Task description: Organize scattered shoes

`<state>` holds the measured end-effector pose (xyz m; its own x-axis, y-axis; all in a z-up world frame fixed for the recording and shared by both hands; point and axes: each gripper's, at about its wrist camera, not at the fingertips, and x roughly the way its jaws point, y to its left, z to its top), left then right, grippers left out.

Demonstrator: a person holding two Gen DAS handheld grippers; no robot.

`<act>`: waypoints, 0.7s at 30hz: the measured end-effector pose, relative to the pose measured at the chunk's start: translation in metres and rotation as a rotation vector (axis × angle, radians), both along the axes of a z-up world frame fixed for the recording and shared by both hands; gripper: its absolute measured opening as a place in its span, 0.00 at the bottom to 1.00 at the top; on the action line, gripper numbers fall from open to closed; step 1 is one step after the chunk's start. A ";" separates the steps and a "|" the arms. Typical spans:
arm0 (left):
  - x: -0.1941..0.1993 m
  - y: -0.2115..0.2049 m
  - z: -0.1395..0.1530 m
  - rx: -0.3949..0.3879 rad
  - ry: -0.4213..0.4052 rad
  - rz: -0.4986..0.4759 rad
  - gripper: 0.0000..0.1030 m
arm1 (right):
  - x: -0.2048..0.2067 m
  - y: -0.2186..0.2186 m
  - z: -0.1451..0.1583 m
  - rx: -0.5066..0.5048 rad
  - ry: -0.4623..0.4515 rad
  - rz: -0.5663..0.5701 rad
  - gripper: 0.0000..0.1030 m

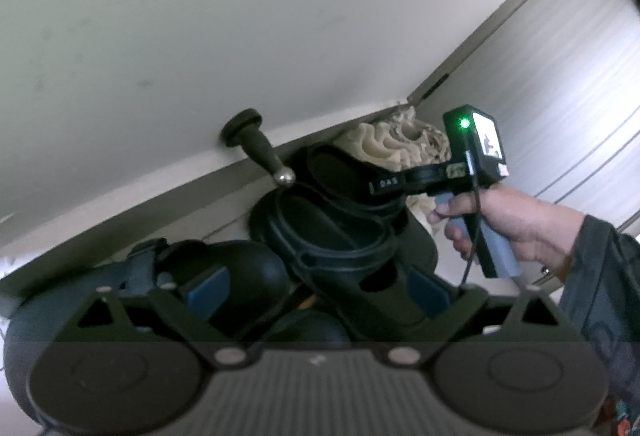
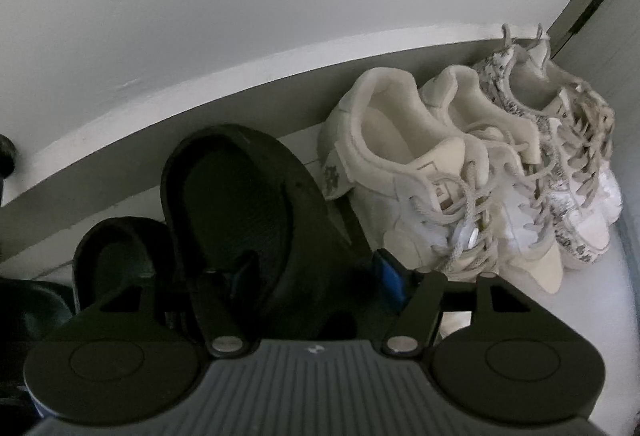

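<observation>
- Left wrist view: the left gripper (image 1: 316,292) stands spread around a black sandal (image 1: 344,236), pads not clearly pressing. The right gripper (image 1: 390,188) reaches in from the right. The door stopper (image 1: 260,152) pokes out close above; a lift could snag it.
- Right wrist view: the right gripper (image 2: 312,276) is spread around a black slide (image 2: 248,204), which could tip onto the white sneakers (image 2: 460,172) just beside. Open floor at right; baseboard (image 2: 160,132) close behind.

floor (image 2: 580,316) | black sandals (image 2: 248,196), white sneakers (image 2: 460,172) along wall
</observation>
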<state>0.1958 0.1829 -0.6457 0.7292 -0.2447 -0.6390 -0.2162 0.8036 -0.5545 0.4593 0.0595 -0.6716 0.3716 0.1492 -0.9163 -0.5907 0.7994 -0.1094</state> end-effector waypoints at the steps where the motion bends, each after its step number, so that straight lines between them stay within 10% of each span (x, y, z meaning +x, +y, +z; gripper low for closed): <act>1: 0.000 0.000 -0.001 -0.001 0.001 0.001 0.94 | 0.002 -0.003 0.000 0.019 0.009 -0.013 0.68; 5: 0.000 0.001 -0.002 -0.002 0.003 0.006 0.94 | -0.007 0.007 -0.005 -0.001 0.002 0.000 0.85; 11: 0.001 0.002 -0.001 -0.008 0.001 0.007 0.94 | 0.005 -0.014 0.003 0.152 0.054 -0.088 0.84; 21: 0.006 -0.003 -0.005 -0.008 0.010 -0.008 0.95 | -0.001 -0.004 0.003 0.070 0.048 -0.041 0.80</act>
<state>0.2022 0.1794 -0.6512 0.7207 -0.2555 -0.6444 -0.2158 0.8007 -0.5589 0.4587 0.0555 -0.6684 0.3348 0.1991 -0.9210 -0.5604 0.8279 -0.0248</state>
